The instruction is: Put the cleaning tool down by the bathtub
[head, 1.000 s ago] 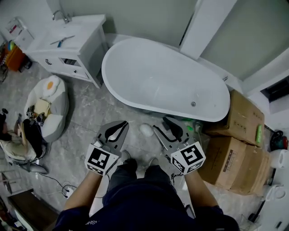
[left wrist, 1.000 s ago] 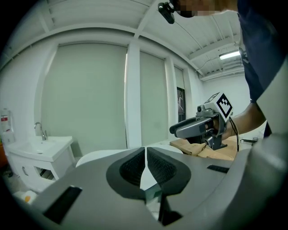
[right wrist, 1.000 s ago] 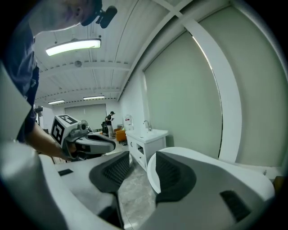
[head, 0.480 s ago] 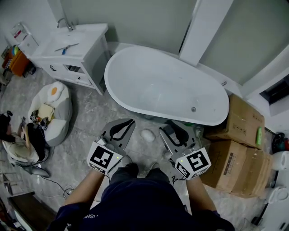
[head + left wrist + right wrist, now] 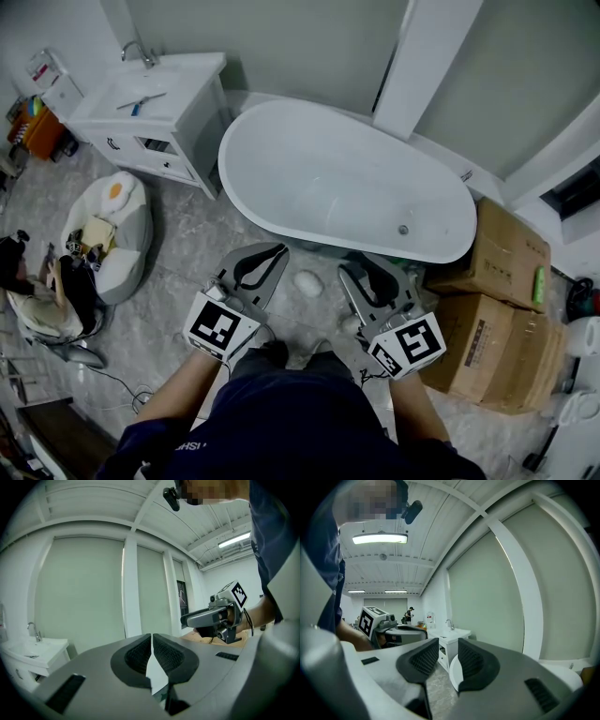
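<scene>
Head view: since a second ago my left tongs (image 5: pixel 272 253) and right tongs (image 5: pixel 361 264) have come closer to the tub (image 5: pixel 337 178). The tool (image 5: pixel 307 282) lies on the floor just beside the tub, between them. One tub, one tool, two boxes (image 5: pixel 511 246).

Left gripper view: left tongs pressed together, empty.

Right gripper view: right tongs have just been narrowing; a gap remains, nothing in it.

light: ceiling strip (image 5: pixel 379 538) glowing bright, filling the room evenly | shadows: lying soft under the bathtub (image 5: pixel 328 178) | edges: fisheye bending both gripper views, corners going black | focus: close foreground blurring slightly
</scene>
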`<state>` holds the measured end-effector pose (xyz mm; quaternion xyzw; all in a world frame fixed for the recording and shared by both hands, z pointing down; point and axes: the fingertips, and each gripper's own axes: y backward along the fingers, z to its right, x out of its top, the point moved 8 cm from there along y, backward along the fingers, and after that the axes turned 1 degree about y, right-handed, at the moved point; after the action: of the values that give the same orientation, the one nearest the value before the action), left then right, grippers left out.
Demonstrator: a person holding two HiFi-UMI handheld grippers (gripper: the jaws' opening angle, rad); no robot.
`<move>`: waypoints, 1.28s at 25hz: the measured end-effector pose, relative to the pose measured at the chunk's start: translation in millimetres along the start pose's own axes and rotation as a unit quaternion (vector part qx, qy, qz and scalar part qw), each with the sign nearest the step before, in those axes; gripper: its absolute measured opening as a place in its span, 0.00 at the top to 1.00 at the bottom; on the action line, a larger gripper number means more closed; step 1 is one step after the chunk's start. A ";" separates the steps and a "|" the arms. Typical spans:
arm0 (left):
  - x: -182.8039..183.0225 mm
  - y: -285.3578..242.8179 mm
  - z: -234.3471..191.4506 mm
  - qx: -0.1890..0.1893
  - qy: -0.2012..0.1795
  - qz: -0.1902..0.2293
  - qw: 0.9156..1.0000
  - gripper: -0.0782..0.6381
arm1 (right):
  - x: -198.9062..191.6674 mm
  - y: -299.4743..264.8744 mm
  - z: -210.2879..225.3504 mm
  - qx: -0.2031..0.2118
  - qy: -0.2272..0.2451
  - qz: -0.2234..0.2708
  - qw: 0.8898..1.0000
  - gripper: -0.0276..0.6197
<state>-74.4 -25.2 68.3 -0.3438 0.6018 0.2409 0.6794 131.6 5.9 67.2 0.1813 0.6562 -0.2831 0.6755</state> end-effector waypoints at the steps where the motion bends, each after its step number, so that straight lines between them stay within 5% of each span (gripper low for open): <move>1: 1.3 -0.5 0.3 0.000 0.000 0.001 1.000 0.84 | 0.9 0.5 0.1 0.000 0.000 0.002 1.000 0.76; 32: 13.1 -30.4 29.8 -0.029 0.003 0.015 0.999 0.84 | 10.8 29.0 15.8 -0.016 -0.008 0.025 1.000 0.95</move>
<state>-30.4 -23.5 62.0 -0.3548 0.6021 0.2675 0.6633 161.7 17.0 54.0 0.1842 0.6504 -0.2567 0.6908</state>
